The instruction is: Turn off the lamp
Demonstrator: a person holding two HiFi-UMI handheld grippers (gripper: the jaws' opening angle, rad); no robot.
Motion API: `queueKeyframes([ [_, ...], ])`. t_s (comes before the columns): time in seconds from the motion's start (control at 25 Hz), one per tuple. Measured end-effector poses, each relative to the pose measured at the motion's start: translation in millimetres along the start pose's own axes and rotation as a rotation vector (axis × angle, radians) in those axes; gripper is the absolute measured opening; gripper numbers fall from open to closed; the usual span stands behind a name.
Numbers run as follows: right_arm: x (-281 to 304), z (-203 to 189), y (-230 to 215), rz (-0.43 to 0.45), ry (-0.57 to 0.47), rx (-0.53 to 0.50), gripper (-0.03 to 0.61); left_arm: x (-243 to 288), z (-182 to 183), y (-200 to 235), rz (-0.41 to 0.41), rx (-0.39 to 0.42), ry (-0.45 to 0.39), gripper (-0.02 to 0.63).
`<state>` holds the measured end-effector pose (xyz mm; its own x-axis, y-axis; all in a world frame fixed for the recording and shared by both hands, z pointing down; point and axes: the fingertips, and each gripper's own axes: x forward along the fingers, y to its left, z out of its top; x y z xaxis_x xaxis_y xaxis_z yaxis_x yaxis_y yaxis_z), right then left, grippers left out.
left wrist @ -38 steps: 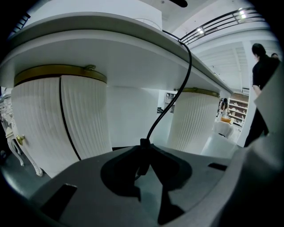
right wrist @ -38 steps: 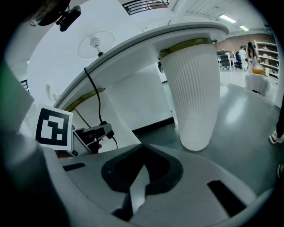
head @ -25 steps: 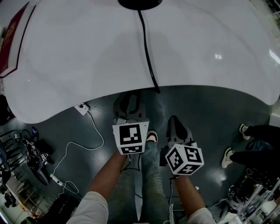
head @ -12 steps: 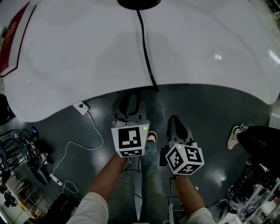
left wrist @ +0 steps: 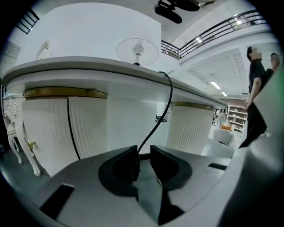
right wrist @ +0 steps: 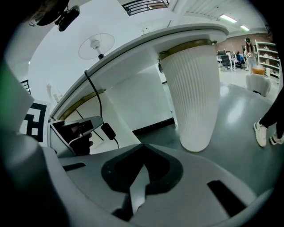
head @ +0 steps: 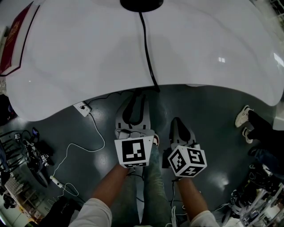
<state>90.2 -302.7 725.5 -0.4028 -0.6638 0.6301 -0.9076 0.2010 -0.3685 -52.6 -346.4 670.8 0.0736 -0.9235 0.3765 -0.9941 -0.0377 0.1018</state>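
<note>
Black lamp base (head: 142,3) at top centre of the head view, on the white table (head: 80,57), well apart from both tools. Black cord (head: 148,53) down the tabletop from it and over the near edge. Left gripper (head: 134,98) just below that edge, lower centre of frame, jaws narrowly spread, lined up on the hanging cord, pressing on nothing. Right gripper (head: 177,122) beside it to the right, jaws pressed together, empty.

Likely trouble from here: closing on bare cord rather than on a switch, then tugging hard enough to drag the lamp toward the edge or tip it. Also possible: slipping off a small rocker with so narrow a gap, or nudging the dangling block (right wrist: 108,131) away instead of pressing it, with nothing behind to brace against. Worth steadying with the idle right tool.

Hard to make out:
- Most of the lamp, sliced off by the top of the head view. Only a pale disc and stem in the upper middle of the left gripper view.
- No telling whether lit.
- That small black block on the cord, left of centre in the right gripper view: probably the in-line switch, too small for certainty.
- Cord inside the left jaws' gap, or just beyond the tips: unclear.
</note>
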Motion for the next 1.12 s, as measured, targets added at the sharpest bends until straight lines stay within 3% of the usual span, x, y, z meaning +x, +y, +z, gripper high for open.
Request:
queueKeyframes([
  [0.4, -2.0, 2.3, -1.5, 0.011, -0.001, -0.010, -0.002, -16.3, -20.9, -12.0, -0.004, -0.055, 0.051, 0.074],
  [0.52, 0.0, -0.7, -1.5, 0.012, 0.002, -0.011, -0.002, -16.9, -28.5, -12.9, -0.001, -0.057, 0.068, 0.029],
  [0.84, -0.6, -0.5, 9.0, 0.026, 0.003, -0.024, -0.002, -22.2, -44.1, -10.9, -0.001, -0.087, 0.131, 0.009],
  [1.12, -15.1, 21.4, 27.8, 0.042, -0.015, -0.056, -0.002, -36.0, -27.0, -7.0, -0.002, -0.097, 0.160, 0.009],
])
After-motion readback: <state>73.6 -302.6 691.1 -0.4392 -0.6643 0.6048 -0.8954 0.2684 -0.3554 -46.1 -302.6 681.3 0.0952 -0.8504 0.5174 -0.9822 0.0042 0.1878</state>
